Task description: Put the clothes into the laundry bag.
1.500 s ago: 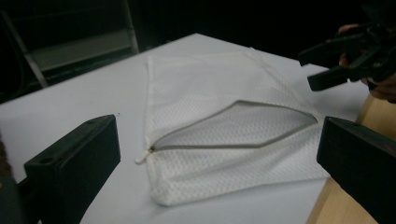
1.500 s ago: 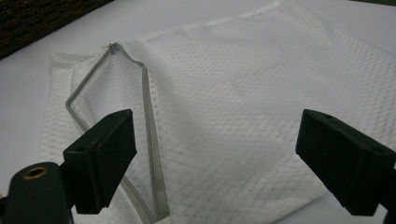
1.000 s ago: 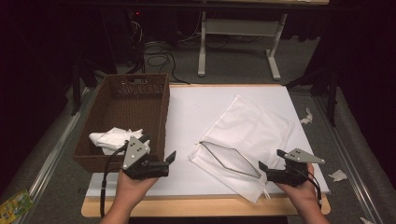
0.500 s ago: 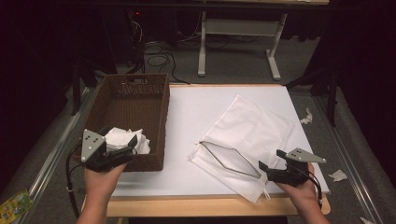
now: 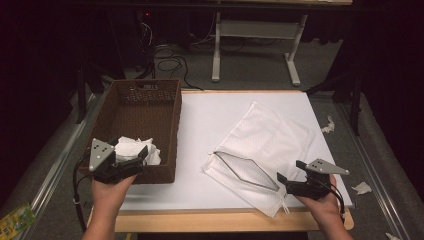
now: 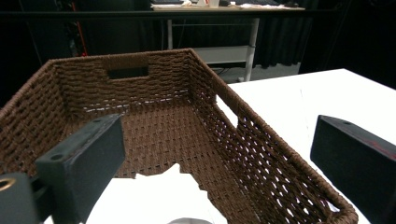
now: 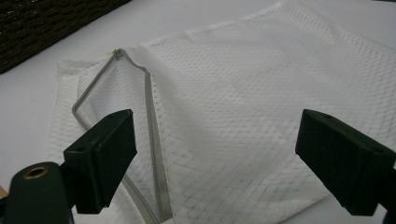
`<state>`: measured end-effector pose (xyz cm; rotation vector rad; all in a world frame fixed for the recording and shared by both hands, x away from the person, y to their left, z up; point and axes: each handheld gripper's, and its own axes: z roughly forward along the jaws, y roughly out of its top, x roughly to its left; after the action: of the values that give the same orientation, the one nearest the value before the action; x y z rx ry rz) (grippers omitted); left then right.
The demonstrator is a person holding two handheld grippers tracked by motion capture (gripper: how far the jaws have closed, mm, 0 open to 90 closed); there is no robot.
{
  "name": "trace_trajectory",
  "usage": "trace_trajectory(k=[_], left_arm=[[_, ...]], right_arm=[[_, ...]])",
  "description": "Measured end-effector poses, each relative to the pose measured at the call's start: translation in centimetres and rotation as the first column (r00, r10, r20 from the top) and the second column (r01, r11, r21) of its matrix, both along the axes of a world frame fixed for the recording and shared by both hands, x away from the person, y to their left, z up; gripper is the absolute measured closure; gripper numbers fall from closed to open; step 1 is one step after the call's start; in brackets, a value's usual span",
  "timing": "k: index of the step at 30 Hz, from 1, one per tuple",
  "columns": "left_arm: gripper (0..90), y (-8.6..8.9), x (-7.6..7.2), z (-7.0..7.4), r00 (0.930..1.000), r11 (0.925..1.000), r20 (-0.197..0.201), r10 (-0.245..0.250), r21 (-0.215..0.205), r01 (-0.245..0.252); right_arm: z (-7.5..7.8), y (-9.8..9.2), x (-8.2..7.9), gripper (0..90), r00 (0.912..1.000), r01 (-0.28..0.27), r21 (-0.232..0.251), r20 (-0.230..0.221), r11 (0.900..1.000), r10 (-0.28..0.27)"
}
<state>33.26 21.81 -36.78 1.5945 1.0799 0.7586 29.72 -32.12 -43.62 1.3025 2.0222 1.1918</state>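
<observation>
right gripper view: mesh bag [image 7: 224,116] zipper gaping | left gripper [image 6: 219,154] spread over basket [image 6: 154,116] | right gripper [image 7: 215,154] spread

No writing, label, brand, number or sign can be read anywhere in these pictures. The small green and yellow packet [image 5: 16,221] lying on the floor at the lower left of the high view carries some print, but it is too small and blurred to make out.
</observation>
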Motion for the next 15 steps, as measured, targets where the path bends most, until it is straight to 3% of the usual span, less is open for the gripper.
trace_trajectory(k=[4, 10, 12, 15], left_arm=[[6.9, 0.2, 0.4, -0.6, 0.9982, 0.9964, -0.033, -0.051, -0.07, 0.048], [7.9, -0.5, 0.8, -0.8, 0.9993, 0.9993, -0.017, -0.035, -0.01, 0.035], [8.3, -0.7, 1.4, -0.8, 0.9982, 0.9989, -0.04, -0.044, -0.018, 0.044], [8.6, -0.9, 2.6, -0.4, 0.9964, 0.9995, -0.079, -0.031, 0.001, 0.031]], right_arm=[[0.0, 0.0, 0.0, 13.2, 1.0, 0.007, 0.004, -0.007, 1.0, -0.007], [0.1, 0.0, 0.0, 13.2, 0.9999, -0.003, 0.03, -0.011, 1.0, 0.003], [0.0, 0.0, 0.1, 13.3, 0.9999, -0.01, 0.023, -0.013, 1.0, 0.01], [-0.2, 0.1, 0.2, 13.3, 0.9994, -0.017, 0.028, -0.029, 0.999, 0.017]])
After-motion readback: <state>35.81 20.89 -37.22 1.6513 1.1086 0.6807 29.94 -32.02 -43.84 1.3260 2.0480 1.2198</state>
